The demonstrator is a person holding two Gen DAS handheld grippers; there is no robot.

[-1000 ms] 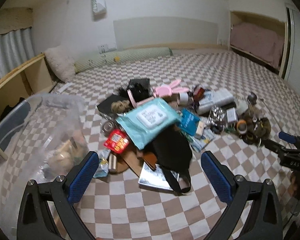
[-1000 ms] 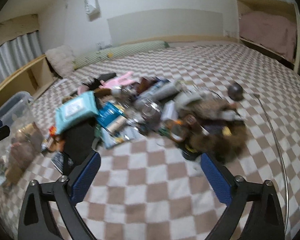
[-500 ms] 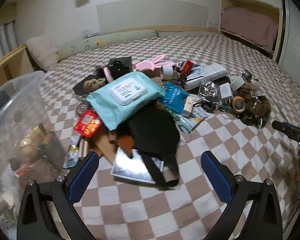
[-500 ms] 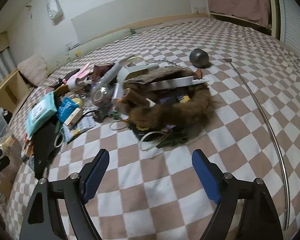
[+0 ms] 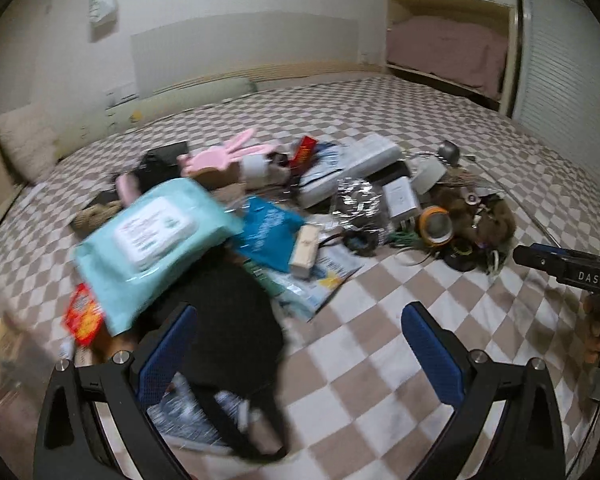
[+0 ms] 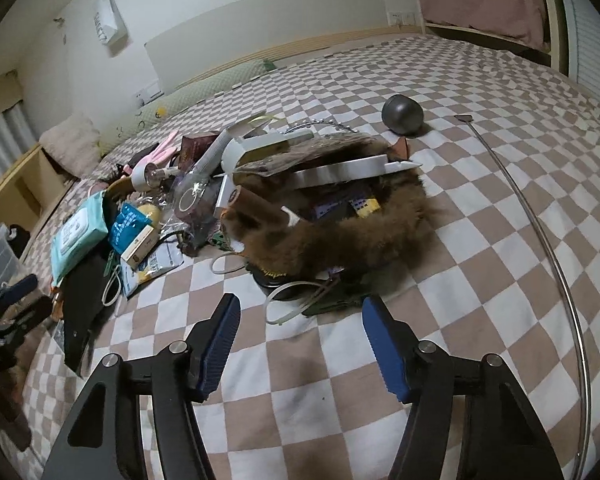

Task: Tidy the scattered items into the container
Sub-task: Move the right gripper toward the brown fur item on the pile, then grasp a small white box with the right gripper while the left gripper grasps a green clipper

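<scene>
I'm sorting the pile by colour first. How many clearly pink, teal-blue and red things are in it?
Pink: 1, bunny item
Teal or blue: 2, wipes pack, blue pouch
Red: 2, red packet, red box
Total: 5

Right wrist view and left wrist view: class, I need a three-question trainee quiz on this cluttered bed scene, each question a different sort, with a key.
1. True or false: the right gripper holds the brown furry item.
2. Multiple choice: what lies on the black pouch? A) wipes pack B) grey ball C) tape roll
3. Fill in: the left gripper is ____.

Key: 1 false; 2 A; 3 open.
</scene>
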